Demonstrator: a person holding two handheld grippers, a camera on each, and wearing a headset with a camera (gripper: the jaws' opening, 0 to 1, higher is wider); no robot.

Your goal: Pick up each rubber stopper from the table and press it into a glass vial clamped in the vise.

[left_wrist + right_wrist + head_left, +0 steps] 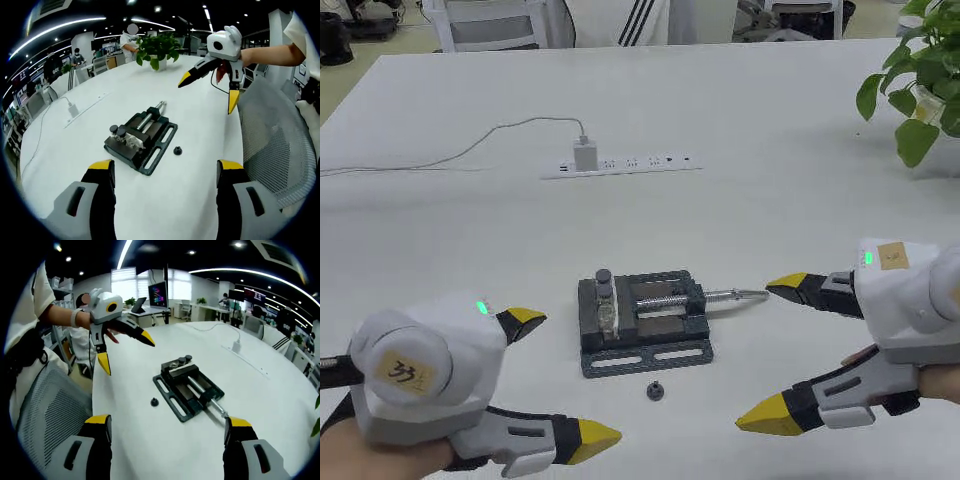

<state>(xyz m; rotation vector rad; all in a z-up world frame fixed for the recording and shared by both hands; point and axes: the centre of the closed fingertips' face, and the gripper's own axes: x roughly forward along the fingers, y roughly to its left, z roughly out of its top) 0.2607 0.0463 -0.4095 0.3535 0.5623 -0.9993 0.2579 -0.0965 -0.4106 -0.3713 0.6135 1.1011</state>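
Note:
A dark vise (643, 322) (142, 138) (189, 389) sits on the white table, holding glass vials (606, 311) with dark stoppers on top at its left jaw. One loose black rubber stopper (655, 390) (177, 150) (155, 401) lies on the table just in front of the vise. My left gripper (560, 380) (165, 172) (125, 347) hovers open at the lower left, holding nothing. My right gripper (775, 350) (167, 427) (207, 90) hovers open to the right of the vise, also holding nothing.
A white power strip (620, 164) with a plugged charger and cable lies further back on the table. A potted green plant (920, 85) (156, 49) stands at the far right. A mesh chair (275, 145) sits by the table's near edge.

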